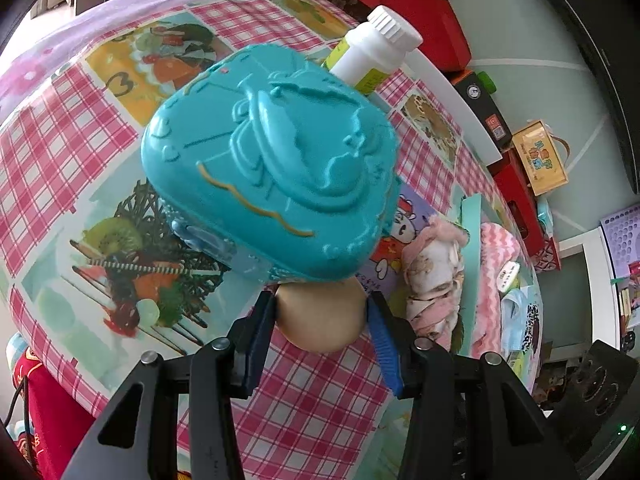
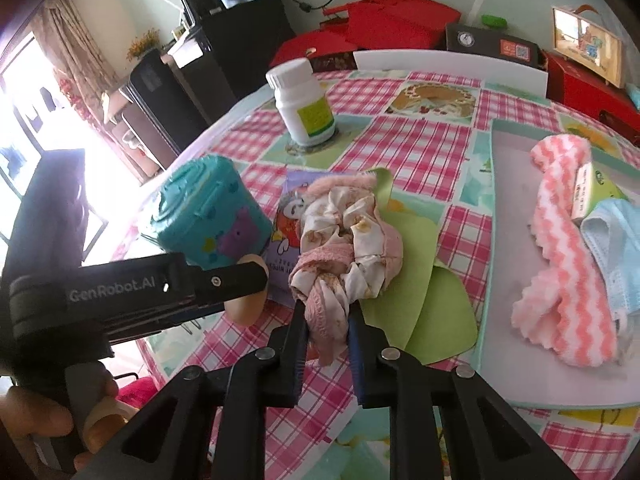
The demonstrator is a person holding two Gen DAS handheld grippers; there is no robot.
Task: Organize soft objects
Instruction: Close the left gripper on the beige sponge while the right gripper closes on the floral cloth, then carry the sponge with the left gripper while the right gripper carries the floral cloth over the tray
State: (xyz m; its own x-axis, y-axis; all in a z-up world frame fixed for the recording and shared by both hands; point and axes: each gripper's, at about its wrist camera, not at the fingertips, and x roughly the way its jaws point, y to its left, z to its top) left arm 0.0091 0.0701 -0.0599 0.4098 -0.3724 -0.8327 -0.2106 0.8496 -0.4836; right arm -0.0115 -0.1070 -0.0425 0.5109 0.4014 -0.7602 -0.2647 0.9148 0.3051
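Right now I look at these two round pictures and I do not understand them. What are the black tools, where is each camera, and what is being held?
There is no robot arm. A person holds one hand-operated gripper in each hand, and each gripper carries a wide-angle camera looking forward along its two jaws.

The left-wrist picture shows the left gripper, jaws closed on a smooth beige egg-shaped object, with a teal plastic toy case just beyond it.

The right-wrist picture shows the right gripper, jaws shut on a bunched pink and cream cloth lying over a green sheet.

On the pink checked tablecloth also stand a white plastic bottle with a yellow-green label and a shallow pale tray holding a pink-and-white wavy towel and a light blue face mask.
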